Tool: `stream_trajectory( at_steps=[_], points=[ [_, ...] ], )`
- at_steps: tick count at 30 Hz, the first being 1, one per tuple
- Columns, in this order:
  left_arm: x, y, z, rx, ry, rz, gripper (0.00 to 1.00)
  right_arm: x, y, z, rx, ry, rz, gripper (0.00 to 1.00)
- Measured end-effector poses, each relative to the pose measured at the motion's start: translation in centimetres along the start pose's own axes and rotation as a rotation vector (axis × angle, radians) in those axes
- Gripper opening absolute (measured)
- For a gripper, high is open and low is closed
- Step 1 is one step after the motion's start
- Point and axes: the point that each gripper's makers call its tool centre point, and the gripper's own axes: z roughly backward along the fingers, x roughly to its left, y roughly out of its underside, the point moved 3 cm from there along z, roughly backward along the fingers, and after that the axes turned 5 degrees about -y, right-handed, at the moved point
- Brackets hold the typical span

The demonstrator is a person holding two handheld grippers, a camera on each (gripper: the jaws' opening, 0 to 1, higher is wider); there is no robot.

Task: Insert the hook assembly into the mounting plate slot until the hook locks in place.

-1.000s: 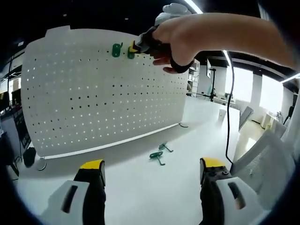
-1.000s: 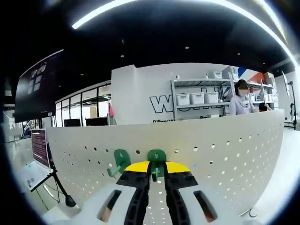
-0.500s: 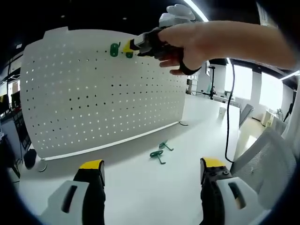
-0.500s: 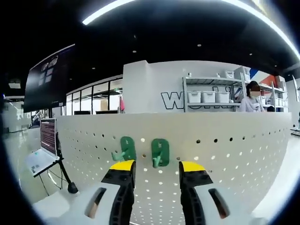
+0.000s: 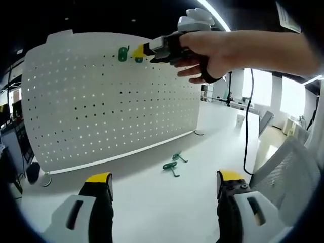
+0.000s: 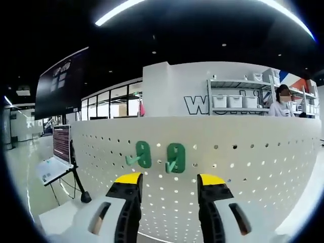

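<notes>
White tabletop point(image 5: 167, 202) carried upright white pegboard point(image 5: 101, 101) on small feet, one foot point(image 5: 197, 134) at far corner, another point(image 5: 44, 179) near left end. Two loose green hooks point(image 5: 172, 163) lay on table just in front of board, close together. Small white box point(image 5: 239, 123) stood far back on table.

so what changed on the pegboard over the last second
The right tongs let go of the right green hook and opened, then backed off a little. That hook stays on the pegboard beside the left green hook. The left tongs stay open, and two loose hooks remain on the table.
</notes>
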Motion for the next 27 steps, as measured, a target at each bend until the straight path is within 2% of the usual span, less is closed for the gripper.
stream_trajectory(
  at_steps=[3, 5, 9, 12, 21, 27],
  points=[
    [0.0, 0.1, 0.0, 0.005, -0.001, -0.001, 0.87, 0.0, 0.0, 0.3, -0.007, -0.034, 0.006, 0.41],
    [0.0, 0.1, 0.0, 0.004, -0.001, -0.001, 0.87, 0.1, -0.1, 0.5, -0.013, -0.077, 0.035, 0.41],
    [0.0, 0.1, 0.0, 0.006, 0.0, -0.003, 0.86, 0.5, 0.2, 1.1, -0.025, -0.187, 0.035, 0.42],
    [-0.1, 0.2, 0.0, 0.009, 0.002, -0.004, 0.86, 0.5, 0.4, 1.6, -0.03, -0.237, 0.042, 0.43],
    [-0.2, 0.3, -0.2, 0.015, 0.008, -0.019, 0.86, 0.2, 0.2, 2.1, -0.042, -0.267, 0.037, 0.43],
    [-0.1, 0.3, -0.2, 0.014, 0.005, -0.019, 0.87, 0.4, 0.9, 3.5, -0.044, -0.298, 0.051, 0.44]
  ],
)
